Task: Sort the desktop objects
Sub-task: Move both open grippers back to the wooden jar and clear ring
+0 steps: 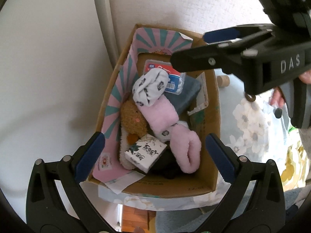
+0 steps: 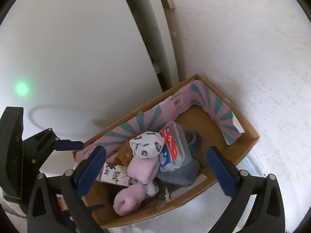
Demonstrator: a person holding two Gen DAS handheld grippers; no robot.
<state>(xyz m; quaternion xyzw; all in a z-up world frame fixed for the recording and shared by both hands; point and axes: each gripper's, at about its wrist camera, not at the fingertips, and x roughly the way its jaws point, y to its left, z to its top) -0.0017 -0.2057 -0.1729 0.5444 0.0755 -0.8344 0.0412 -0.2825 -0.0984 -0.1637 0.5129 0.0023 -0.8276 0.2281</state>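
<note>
An open cardboard box (image 1: pixel 215 101) holds several things. On top lies a white sock with black print (image 1: pixel 150 86), over a pink fluffy sock (image 1: pixel 161 114). Around them are a brown plush toy (image 1: pixel 133 119), a tissue pack (image 1: pixel 144 153), a clear plastic swab case (image 1: pixel 175 77) and a grey-blue cloth (image 1: pixel 184 93). My left gripper (image 1: pixel 155 157) hangs open above the box's near end, empty. My right gripper (image 2: pixel 156 172) is also open and empty, over the pink sock (image 2: pixel 141 168) and the white sock (image 2: pixel 146 145). From the left wrist it shows at the upper right (image 1: pixel 188 48).
The box (image 2: pixel 243 145) stands on a floral tablecloth (image 1: pixel 250 126) in a corner against white walls. A pink and teal card liner (image 2: pixel 136 128) lines two of its sides. A person's hand (image 1: pixel 276 97) shows at the right. Wooden floor (image 1: pixel 134 219) lies below.
</note>
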